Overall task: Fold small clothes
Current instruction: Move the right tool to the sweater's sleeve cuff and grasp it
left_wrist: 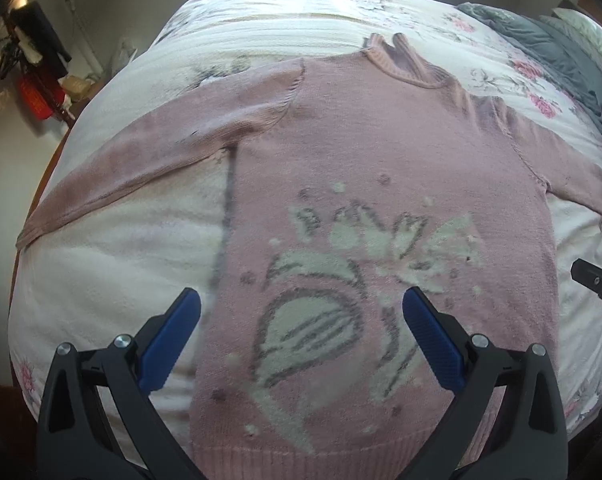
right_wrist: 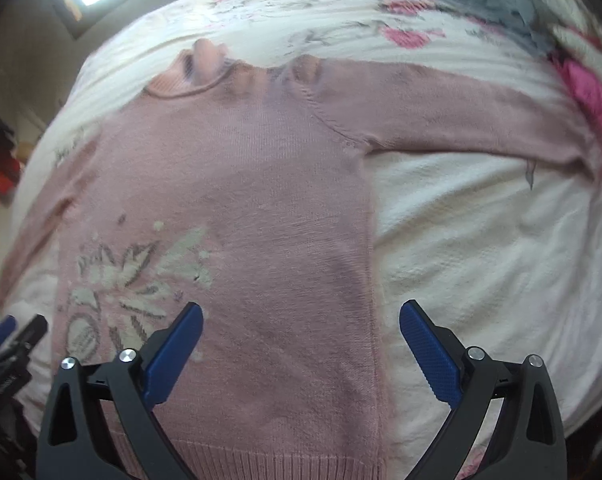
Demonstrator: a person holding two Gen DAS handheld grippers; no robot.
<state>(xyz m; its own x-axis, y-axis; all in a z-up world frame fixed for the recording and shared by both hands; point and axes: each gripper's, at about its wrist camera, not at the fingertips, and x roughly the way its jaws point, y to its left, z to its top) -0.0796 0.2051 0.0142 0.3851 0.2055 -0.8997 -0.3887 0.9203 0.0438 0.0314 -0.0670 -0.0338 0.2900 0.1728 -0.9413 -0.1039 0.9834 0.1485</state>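
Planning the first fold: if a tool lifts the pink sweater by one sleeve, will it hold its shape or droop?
Probably droop: the sweater is soft knit lying flat on the bed, so the sleeve should hang limp. It looks light, and the textured knit likely grips rather than slips. Both tools, left and right, are open above it.
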